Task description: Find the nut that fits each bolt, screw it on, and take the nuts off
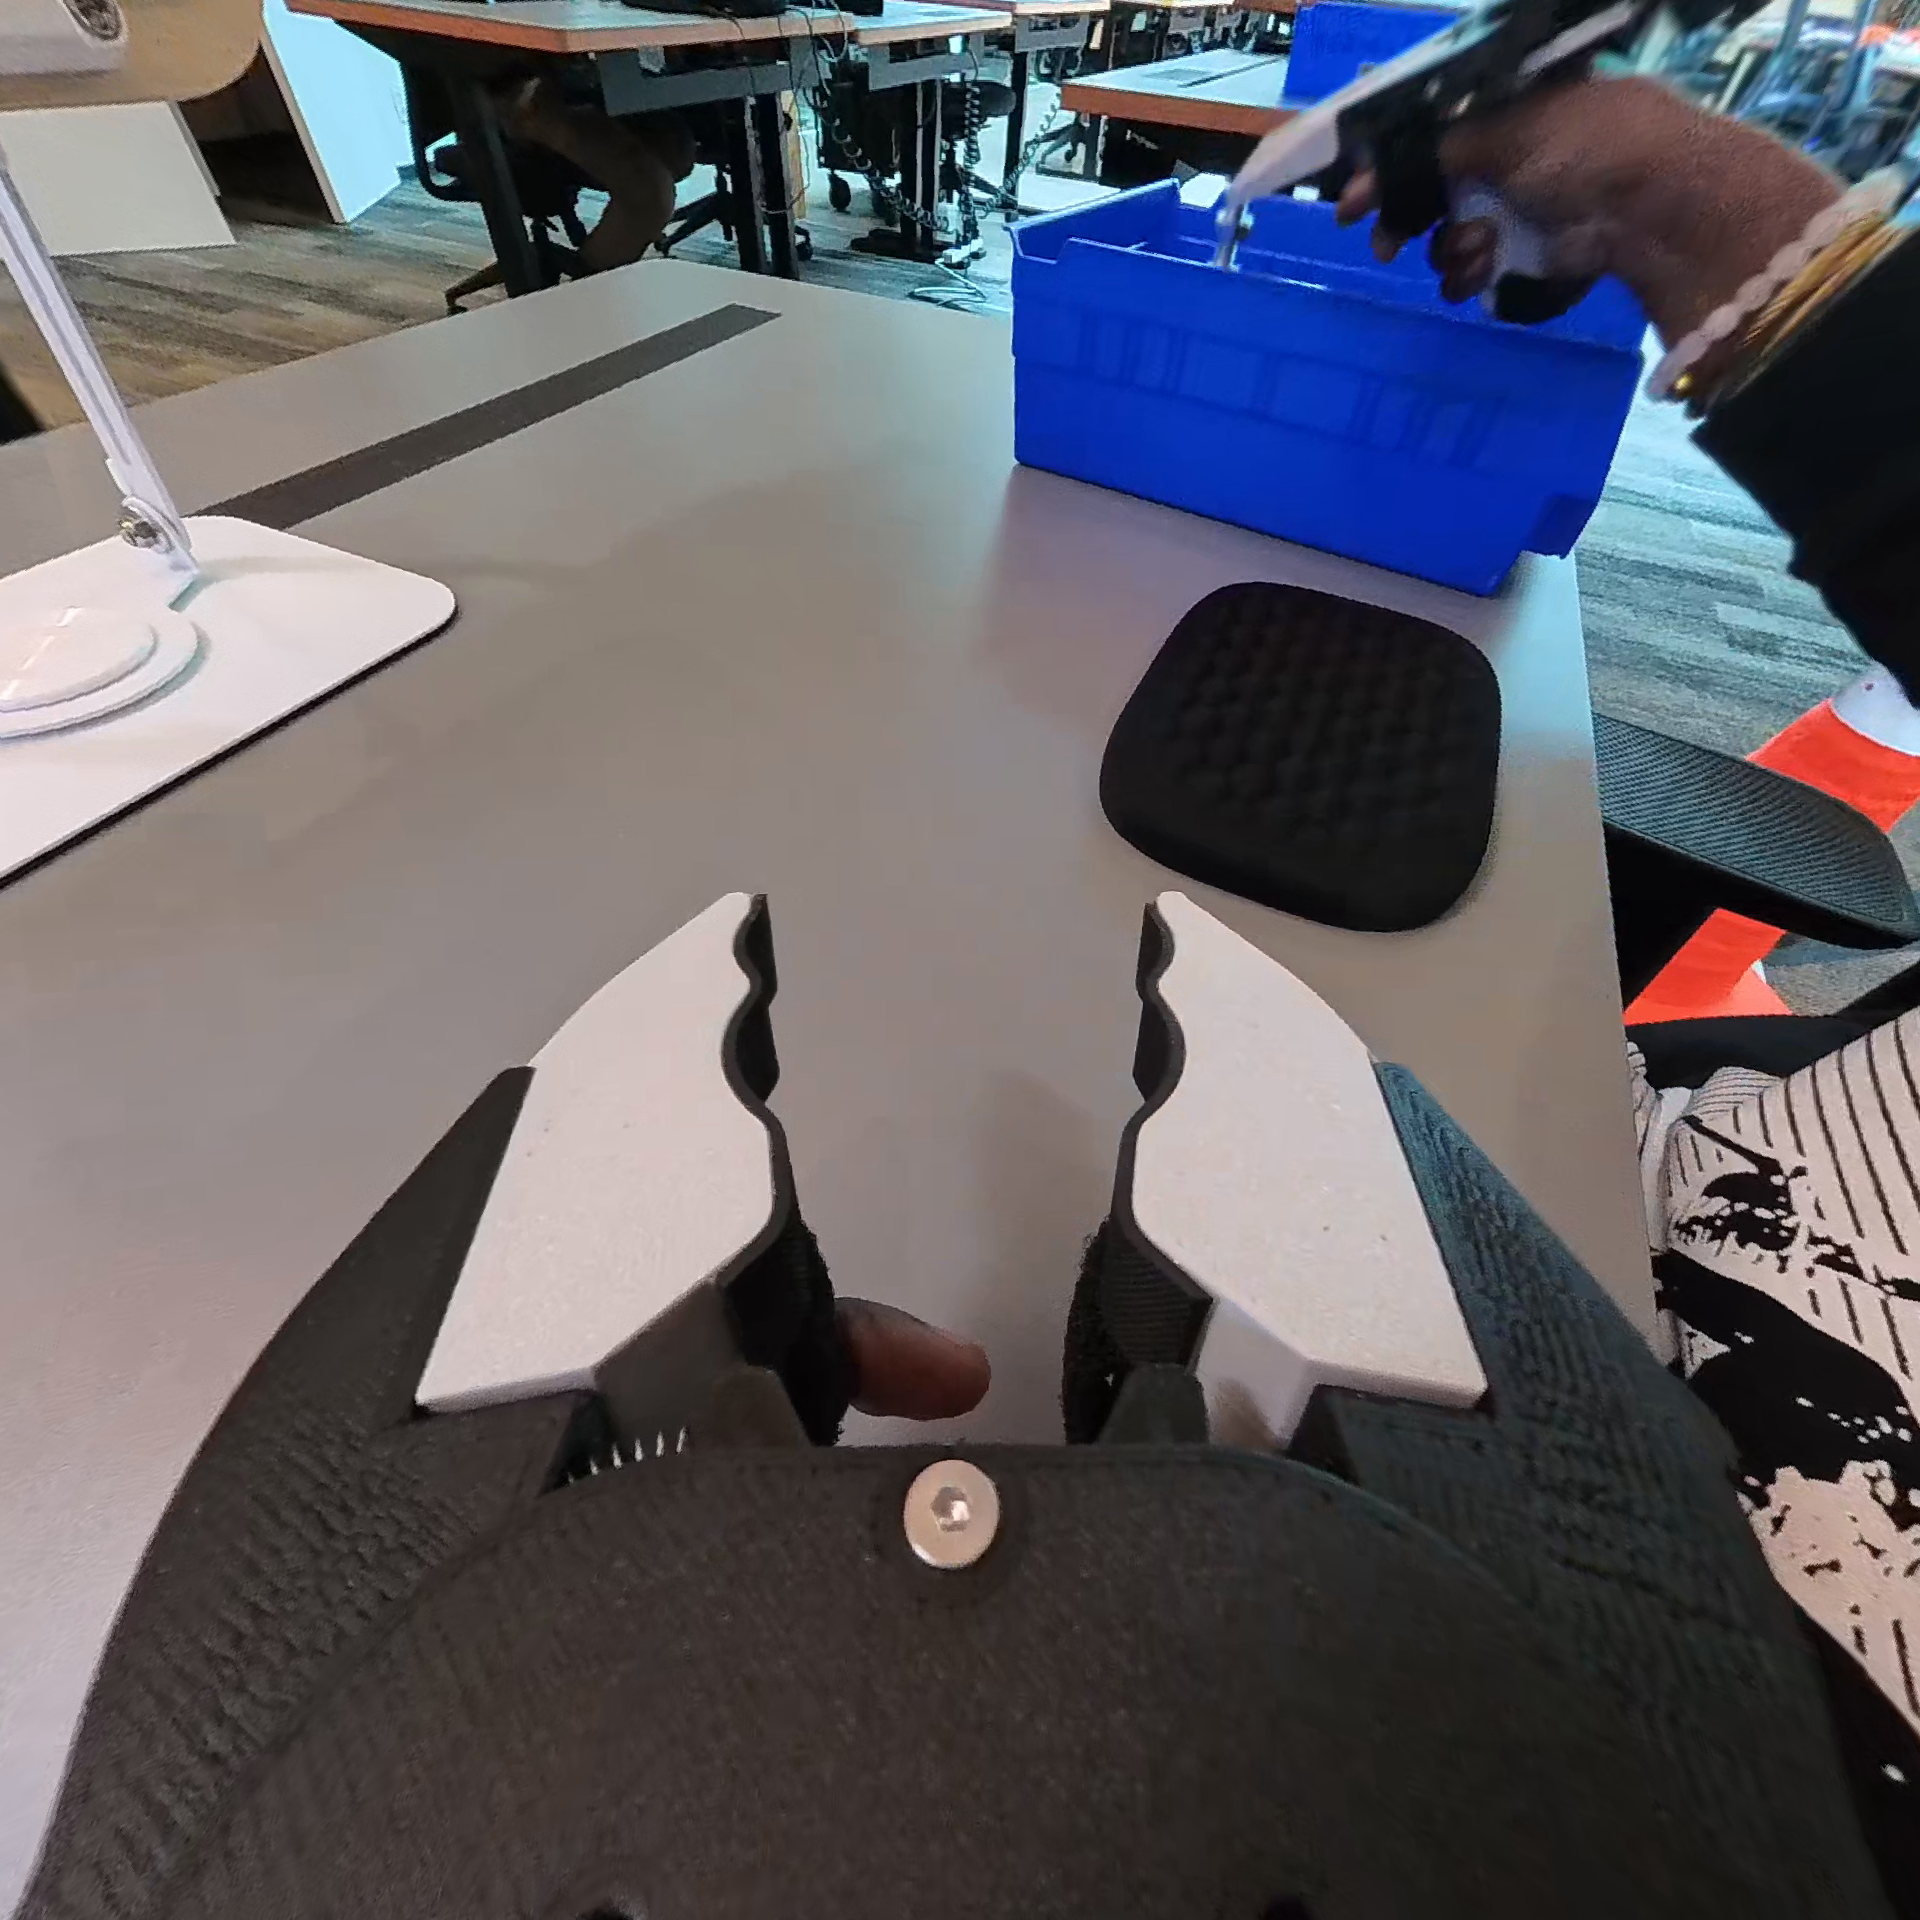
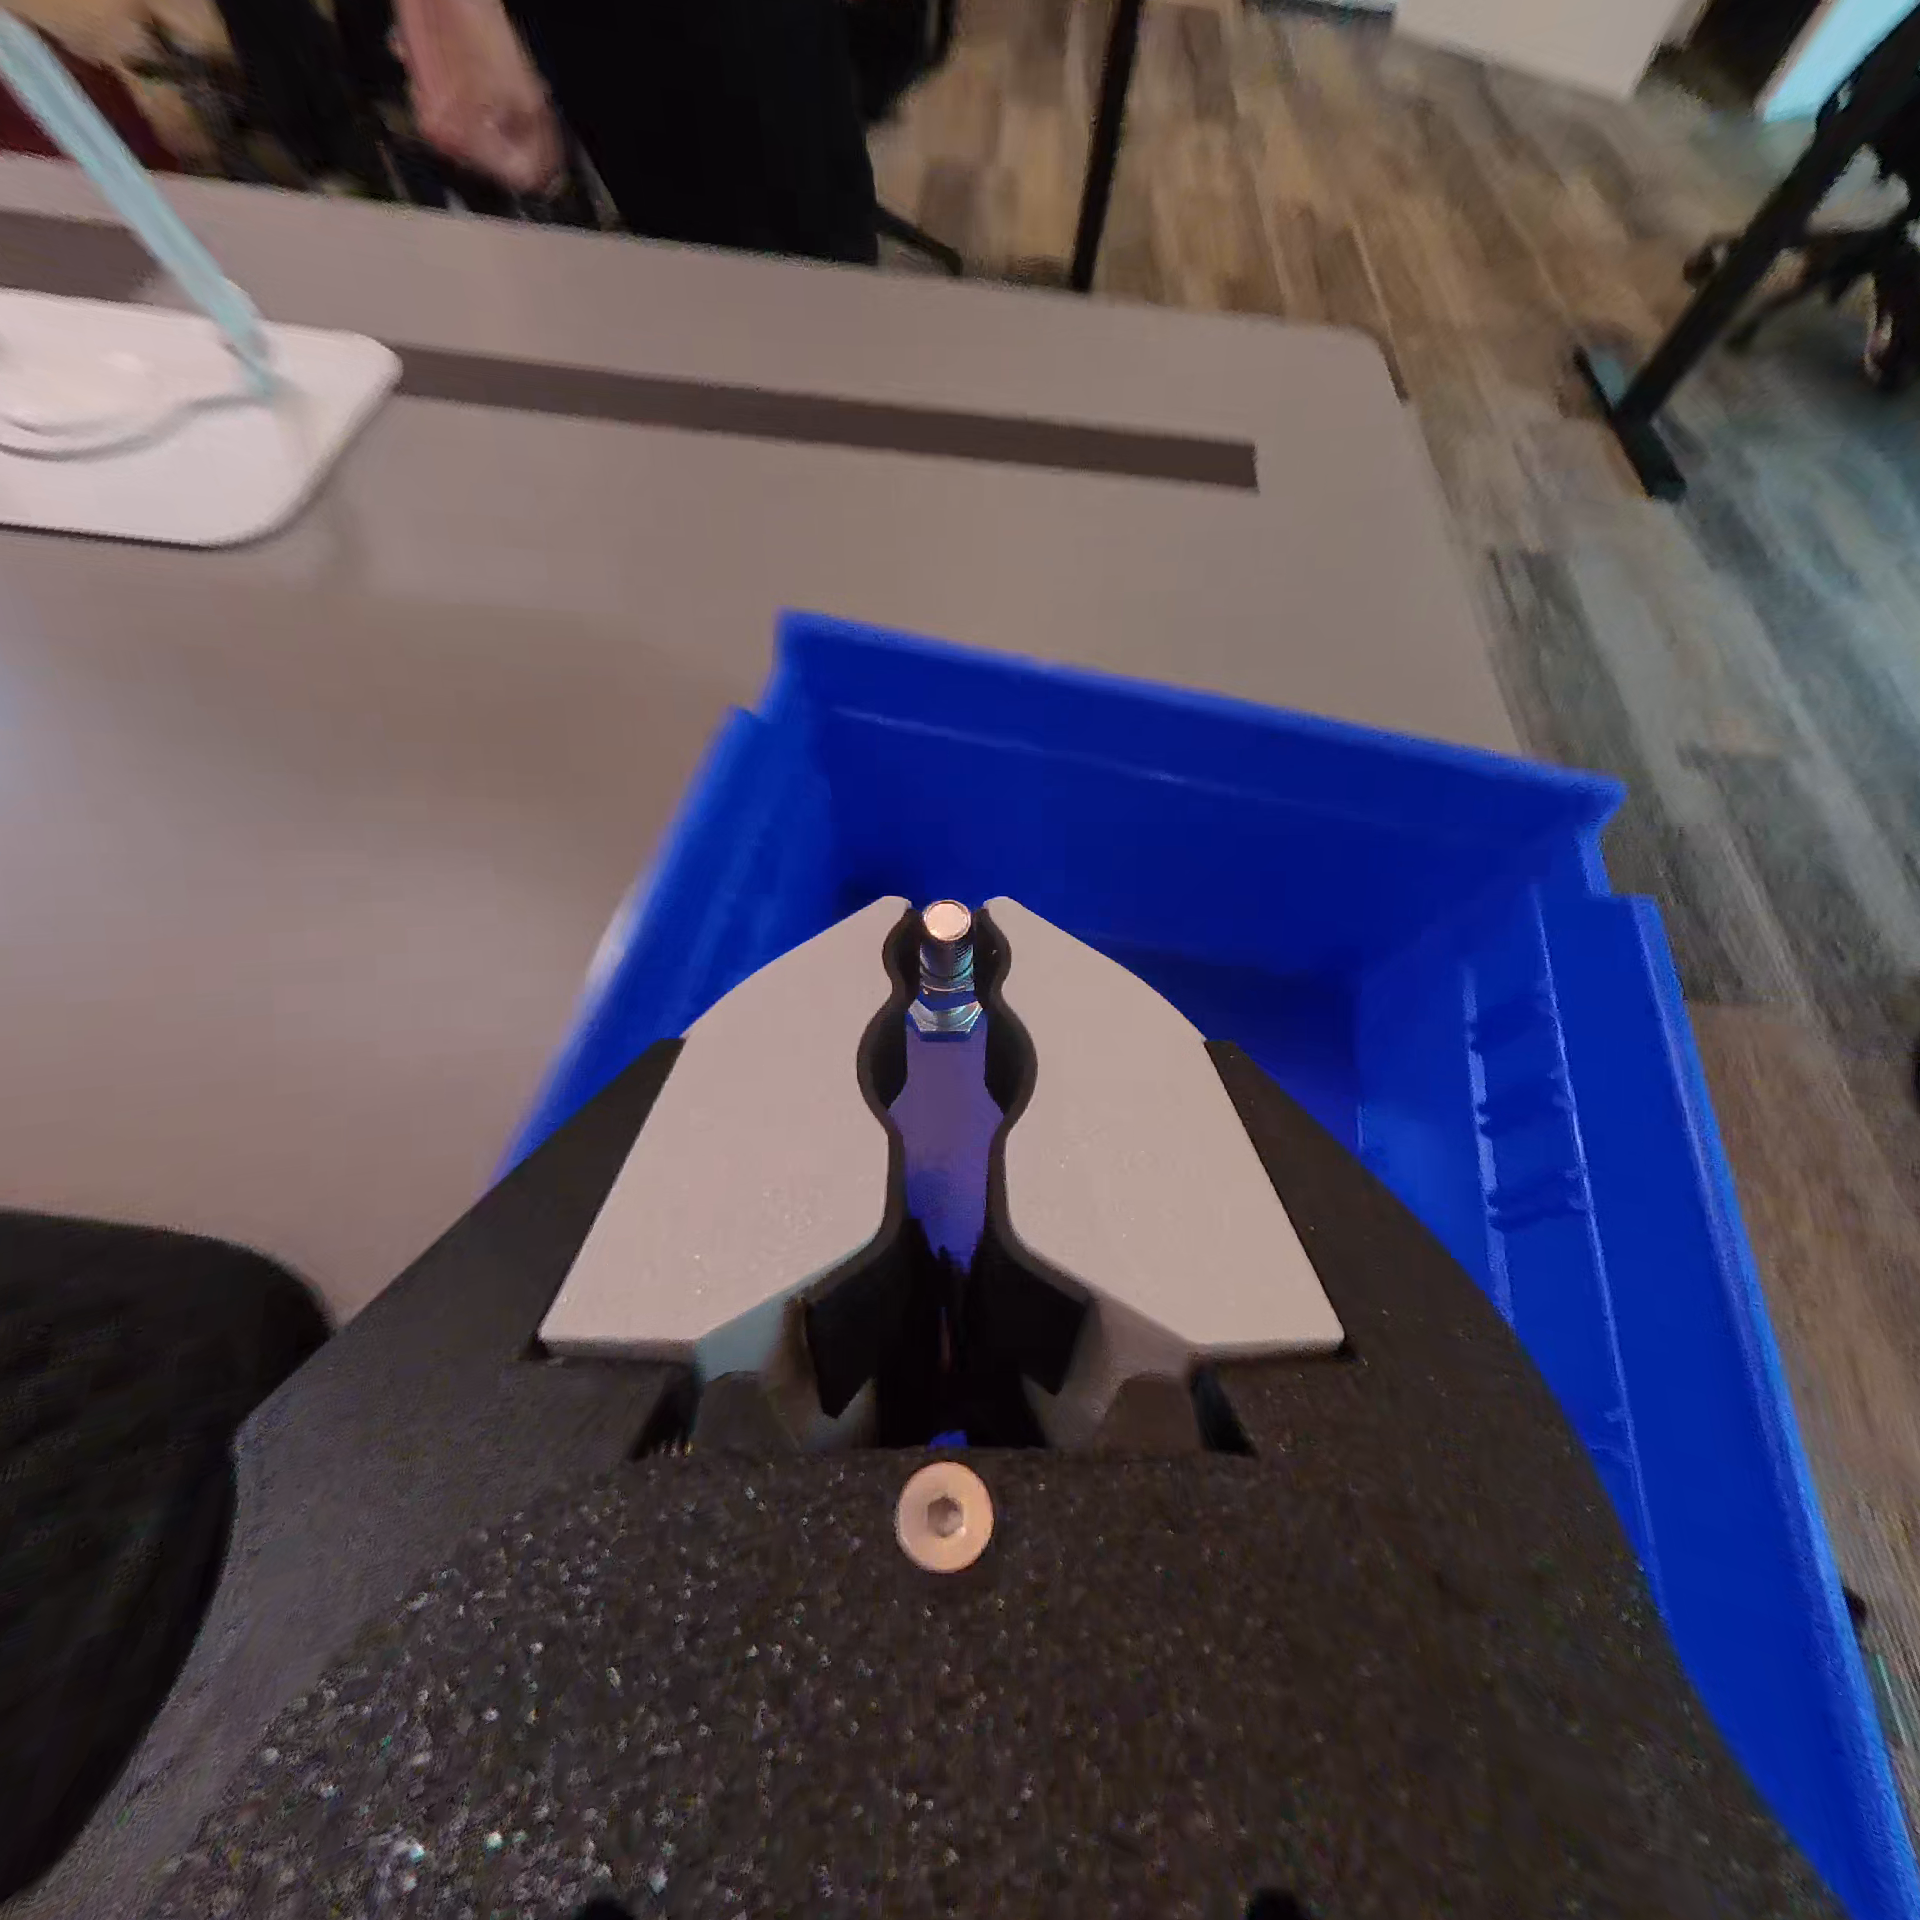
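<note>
Right claw [image 2: 945,914] clamps a bolt [image 2: 943,956] over the blue bin [image 2: 1195,821].
Nut [image 2: 943,1018] threaded on, the bolt runs along the 12–6 o'clock line of the right wrist view, one end facing the camera, pinched at the tips, probably to free it for unscrewing. Left claw [image 1: 956,935] gapes empty above the table [image 1: 727,675], black pad [image 1: 1304,758] at 1 o'clock.

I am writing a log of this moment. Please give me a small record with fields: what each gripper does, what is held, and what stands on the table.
left gripper: open, empty, above the bare grey table
right gripper: shut on a bolt, over the blue bin
bolt: metal, threaded, with a nut on it, gripped at the fingertips
blue bin: at the table's right edge
black pad: on the table, just in front of the bin
white lamp base: on the table's left side
</note>
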`<state>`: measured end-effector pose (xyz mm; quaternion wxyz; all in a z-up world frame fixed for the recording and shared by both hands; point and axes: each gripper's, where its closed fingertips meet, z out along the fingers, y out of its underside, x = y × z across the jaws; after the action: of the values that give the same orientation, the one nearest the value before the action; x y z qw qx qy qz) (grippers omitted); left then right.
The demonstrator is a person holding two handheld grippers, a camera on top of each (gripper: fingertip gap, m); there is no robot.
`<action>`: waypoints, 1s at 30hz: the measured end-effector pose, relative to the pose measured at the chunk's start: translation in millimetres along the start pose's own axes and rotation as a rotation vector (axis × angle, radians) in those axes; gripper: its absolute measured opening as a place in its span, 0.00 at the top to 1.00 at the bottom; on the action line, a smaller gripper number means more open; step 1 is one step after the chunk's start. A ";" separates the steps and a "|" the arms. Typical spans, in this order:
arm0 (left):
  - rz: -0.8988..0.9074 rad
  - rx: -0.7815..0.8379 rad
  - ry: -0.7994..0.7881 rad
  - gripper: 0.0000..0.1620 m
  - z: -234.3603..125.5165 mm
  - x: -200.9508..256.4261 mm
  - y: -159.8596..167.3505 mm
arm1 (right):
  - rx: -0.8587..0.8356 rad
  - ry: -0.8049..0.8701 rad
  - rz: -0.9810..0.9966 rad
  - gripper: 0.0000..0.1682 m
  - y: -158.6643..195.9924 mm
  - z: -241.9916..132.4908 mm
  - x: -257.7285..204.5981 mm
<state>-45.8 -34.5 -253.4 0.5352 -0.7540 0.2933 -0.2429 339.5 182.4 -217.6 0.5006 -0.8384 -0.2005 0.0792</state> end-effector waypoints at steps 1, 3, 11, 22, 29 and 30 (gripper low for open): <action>-0.002 -0.001 0.000 0.59 0.1 -0.2 0.0 | -0.022 0.018 0.016 0.94 9.1 9.0 9.6; -0.005 -0.001 -0.003 0.59 0.0 -0.8 0.1 | -0.067 0.042 0.056 0.94 25.5 24.8 25.2; -0.017 -0.002 0.002 0.61 0.2 -1.6 0.2 | -0.191 0.075 0.088 0.94 56.4 48.9 43.7; -0.018 -0.001 0.002 0.62 0.1 -2.0 -0.1 | -0.039 0.206 0.113 0.82 11.8 -7.4 45.7; -0.014 -0.019 0.001 0.62 1.8 -1.8 2.1 | 0.428 -0.066 -0.084 0.67 -91.5 -82.2 -119.6; -0.017 -0.015 0.001 0.62 1.4 -2.2 1.7 | 0.461 -0.156 -0.123 0.65 -92.3 -81.6 -152.9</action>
<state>-46.8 -32.5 -255.5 0.5273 -0.7604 0.2888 -0.2456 204.3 91.5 -107.9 0.6654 -0.6798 -0.2659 0.1566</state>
